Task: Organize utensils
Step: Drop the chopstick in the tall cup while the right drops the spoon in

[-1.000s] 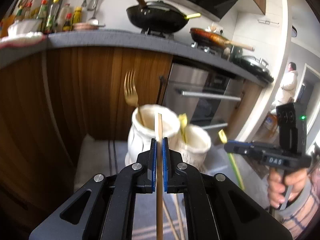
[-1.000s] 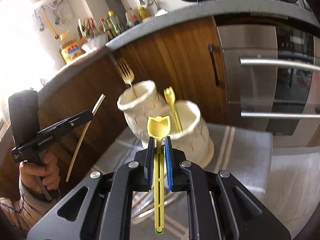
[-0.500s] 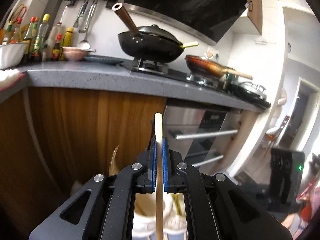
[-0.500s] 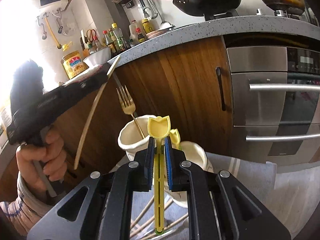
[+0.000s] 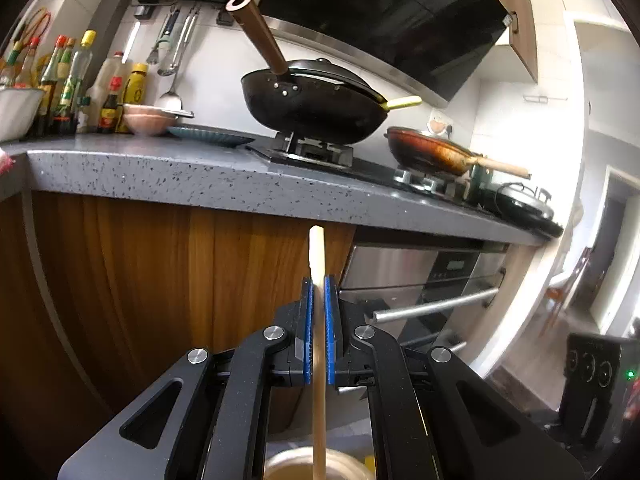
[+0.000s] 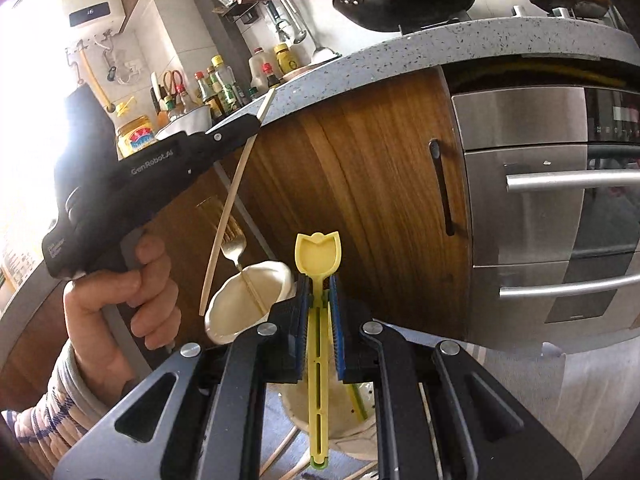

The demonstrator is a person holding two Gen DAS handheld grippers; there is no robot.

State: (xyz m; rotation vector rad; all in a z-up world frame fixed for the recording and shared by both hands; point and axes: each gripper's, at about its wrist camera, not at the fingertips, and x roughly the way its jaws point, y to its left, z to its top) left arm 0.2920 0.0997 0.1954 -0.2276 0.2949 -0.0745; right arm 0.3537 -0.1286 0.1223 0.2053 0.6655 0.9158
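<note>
My left tongs [image 5: 319,312] pinch a wooden chopstick [image 5: 318,360] above the cream holder [image 6: 248,300]; my right tongs [image 6: 319,312] clamp the yellow spoon [image 6: 318,264].

Chopstick [image 5: 319,344] was pale wood, spoon [image 6: 318,264] yellow, fork [image 6: 234,245] gold, holder [image 6: 248,300] cream, gripper pads [image 5: 306,340] blue on black bodies, counter [image 5: 160,172] grey speckled black, cabinet [image 5: 140,280] streaked brown wood, wok [image 5: 312,108] black, sleeve [image 6: 52,416] white with blue stripes.
</note>
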